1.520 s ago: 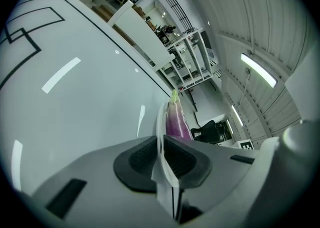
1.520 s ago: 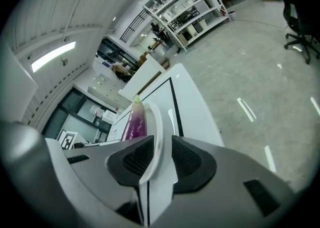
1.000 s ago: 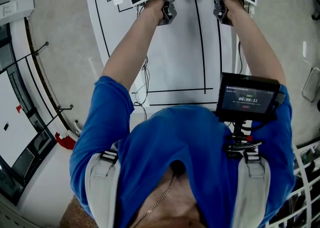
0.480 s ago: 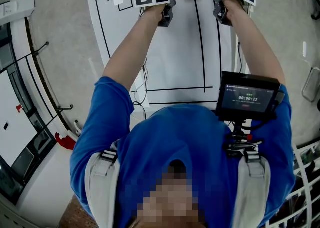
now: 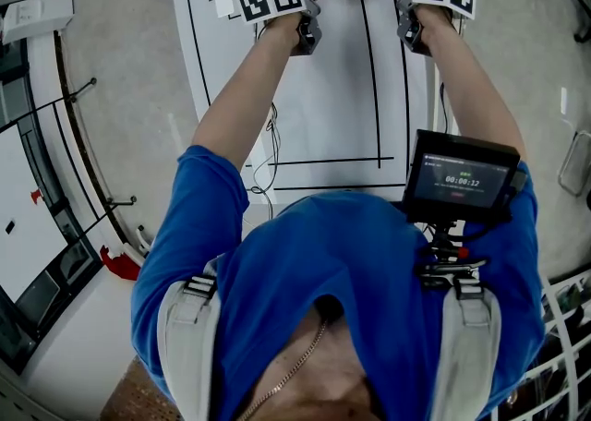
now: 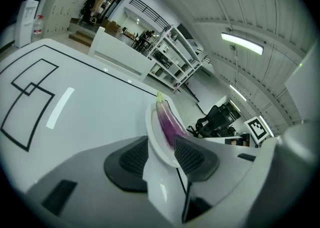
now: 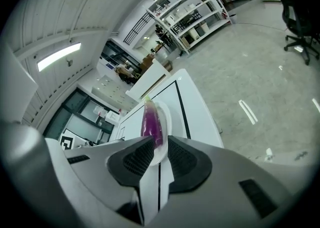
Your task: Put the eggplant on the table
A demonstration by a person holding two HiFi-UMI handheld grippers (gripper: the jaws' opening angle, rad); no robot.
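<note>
Fingers of the left gripper: spread wide, jaws have just been opening. The white plate has its rim standing between the pads, but they are released and do not press on it.

Fingers of the right gripper: gap much narrower, pads clenched on the opposite rim of the plate.

Eggplant: purple with a pale green tip, lying lengthwise in the plate, touched by neither gripper.

Head view: plate sits over the far end of the white table, between the two grippers. Cannot tell whether its base touches the tabletop.
</note>
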